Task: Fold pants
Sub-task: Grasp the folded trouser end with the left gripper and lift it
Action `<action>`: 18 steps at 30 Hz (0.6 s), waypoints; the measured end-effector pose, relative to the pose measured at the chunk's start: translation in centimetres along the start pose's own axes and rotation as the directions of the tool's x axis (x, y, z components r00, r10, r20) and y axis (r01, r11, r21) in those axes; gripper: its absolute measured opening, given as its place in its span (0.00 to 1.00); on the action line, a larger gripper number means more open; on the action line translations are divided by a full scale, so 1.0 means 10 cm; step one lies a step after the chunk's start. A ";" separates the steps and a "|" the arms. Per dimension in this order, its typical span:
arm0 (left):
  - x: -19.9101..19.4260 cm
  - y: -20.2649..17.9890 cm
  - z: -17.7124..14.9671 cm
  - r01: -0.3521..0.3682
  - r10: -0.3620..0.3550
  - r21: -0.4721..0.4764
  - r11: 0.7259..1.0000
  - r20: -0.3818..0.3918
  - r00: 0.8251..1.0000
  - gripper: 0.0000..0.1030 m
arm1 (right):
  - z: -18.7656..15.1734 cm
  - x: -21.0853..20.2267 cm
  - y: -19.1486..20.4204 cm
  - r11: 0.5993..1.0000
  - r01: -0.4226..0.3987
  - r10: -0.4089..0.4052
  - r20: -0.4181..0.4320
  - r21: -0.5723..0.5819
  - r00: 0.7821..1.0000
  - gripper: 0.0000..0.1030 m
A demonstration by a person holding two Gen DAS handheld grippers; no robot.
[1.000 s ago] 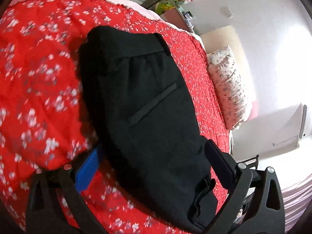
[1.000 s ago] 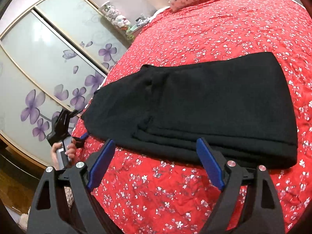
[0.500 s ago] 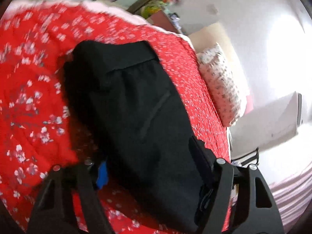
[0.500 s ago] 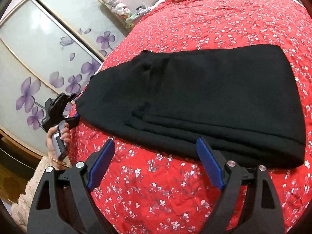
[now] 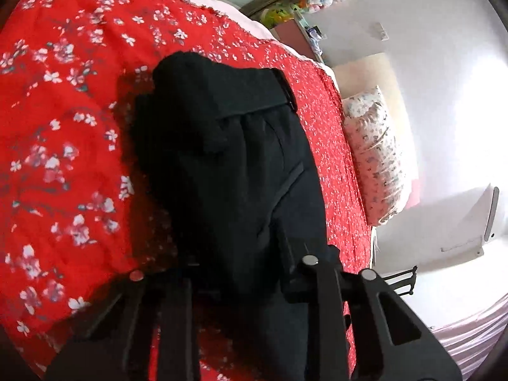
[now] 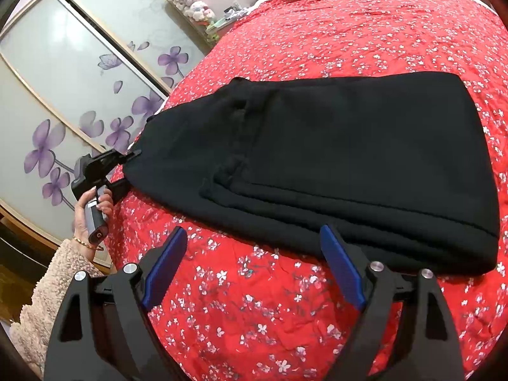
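Observation:
Black pants lie folded lengthwise across a red flowered bedspread. In the left wrist view the pants run away from the camera, waistband at the far end. My left gripper is closing its jaws on the near edge of the cloth, which bunches between the fingers. The right wrist view shows that gripper at the pants' left end, held by a hand. My right gripper stands open just above the bedspread at the pants' near long edge, nothing between its blue pads.
The bedspread covers the whole bed. A flowered pillow lies at the headboard. Sliding wardrobe doors with purple flowers stand beside the bed on the left, close to its edge. A shelf of soft toys is in the corner.
The left gripper's jaws have come together around the pants' edge and the cloth now bunches up between them. The right gripper has stayed open and nearly still.

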State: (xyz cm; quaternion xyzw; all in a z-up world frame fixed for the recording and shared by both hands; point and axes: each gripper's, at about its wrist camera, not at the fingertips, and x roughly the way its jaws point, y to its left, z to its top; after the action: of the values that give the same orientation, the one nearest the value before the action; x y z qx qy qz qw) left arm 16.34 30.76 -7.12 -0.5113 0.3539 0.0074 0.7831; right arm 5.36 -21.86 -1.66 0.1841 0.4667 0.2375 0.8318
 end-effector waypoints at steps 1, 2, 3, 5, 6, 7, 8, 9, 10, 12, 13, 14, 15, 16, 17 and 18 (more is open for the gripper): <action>-0.02 0.01 -0.01 -0.002 0.002 -0.002 1.000 0.006 1.000 0.21 | 0.00 0.00 0.00 1.000 0.000 0.000 0.000 0.002 1.000 0.84; -0.03 -0.01 -0.02 -0.010 0.010 0.004 1.000 0.018 1.000 0.19 | -0.01 0.00 0.00 1.000 -0.001 0.001 0.000 0.004 1.000 0.84; -0.03 -0.08 -0.04 -0.029 0.028 0.034 0.999 0.031 0.999 0.17 | -0.01 -0.01 -0.01 1.000 -0.001 0.001 0.001 0.007 1.000 0.84; -0.05 -0.24 -0.06 -0.082 0.076 0.113 0.990 0.057 0.995 0.15 | -0.01 -0.03 -0.03 1.000 0.001 -0.001 0.003 0.013 1.000 0.84; -0.07 -0.32 -0.08 -0.106 0.096 0.148 0.983 0.070 0.993 0.14 | -0.01 -0.06 -0.06 1.000 0.001 -0.002 0.009 0.022 1.000 0.84; -0.11 -0.39 -0.11 -0.125 0.111 0.181 0.976 0.084 0.990 0.14 | 0.00 -0.07 -0.08 1.000 0.001 -0.002 0.012 0.028 1.000 0.84; -0.15 -0.50 -0.14 -0.143 0.123 0.223 0.964 0.102 0.987 0.14 | 0.01 -0.09 -0.11 0.999 0.001 -0.002 0.017 0.035 1.000 0.84; -0.18 -0.58 -0.16 -0.154 0.128 0.250 0.956 0.114 0.985 0.14 | 0.01 -0.12 -0.13 0.999 0.000 -0.002 0.027 0.045 1.000 0.84; -0.22 -0.71 -0.19 -0.167 0.133 0.294 0.941 0.131 0.982 0.13 | 0.02 -0.15 -0.16 0.999 0.000 -0.002 0.035 0.053 0.999 0.84; -0.26 -0.91 -0.25 -0.191 0.143 0.354 0.915 0.156 0.977 0.13 | 0.03 -0.22 -0.21 0.997 -0.004 0.000 0.055 0.071 0.999 0.84; -0.27 -1.00 -0.29 -0.200 0.147 0.377 0.904 0.166 0.975 0.13 | 0.04 -0.25 -0.22 0.997 -0.007 0.002 0.063 0.078 0.998 0.84; -0.29 -1.13 -0.35 -0.217 0.152 0.417 0.883 0.183 0.971 0.13 | 0.04 -0.28 -0.24 0.996 -0.010 0.004 0.071 0.084 0.997 0.84; -0.33 -1.23 -0.41 -0.227 0.152 0.450 0.864 0.197 0.969 0.13 | 0.05 -0.32 -0.25 0.996 -0.014 0.006 0.083 0.089 0.997 0.84; -0.33 -1.35 -0.46 -0.238 0.153 0.483 0.843 0.209 0.966 0.12 | 0.05 -0.35 -0.26 0.996 -0.016 0.008 0.092 0.091 0.996 0.84; -0.34 -1.51 -0.54 -0.253 0.152 0.525 0.812 0.227 0.962 0.12 | 0.06 -0.38 -0.27 0.995 -0.018 0.009 0.102 0.094 0.995 0.84; -0.33 -1.66 -0.63 -0.263 0.149 0.560 0.785 0.241 0.959 0.12 | 0.07 -0.43 -0.29 0.995 -0.023 0.011 0.115 0.101 0.993 0.84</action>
State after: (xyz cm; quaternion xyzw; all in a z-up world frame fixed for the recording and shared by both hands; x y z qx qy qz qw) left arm 16.60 18.94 6.49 -0.1994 0.3188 0.0308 0.9261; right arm 4.65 -26.73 0.06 0.2435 0.4284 0.2096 0.8445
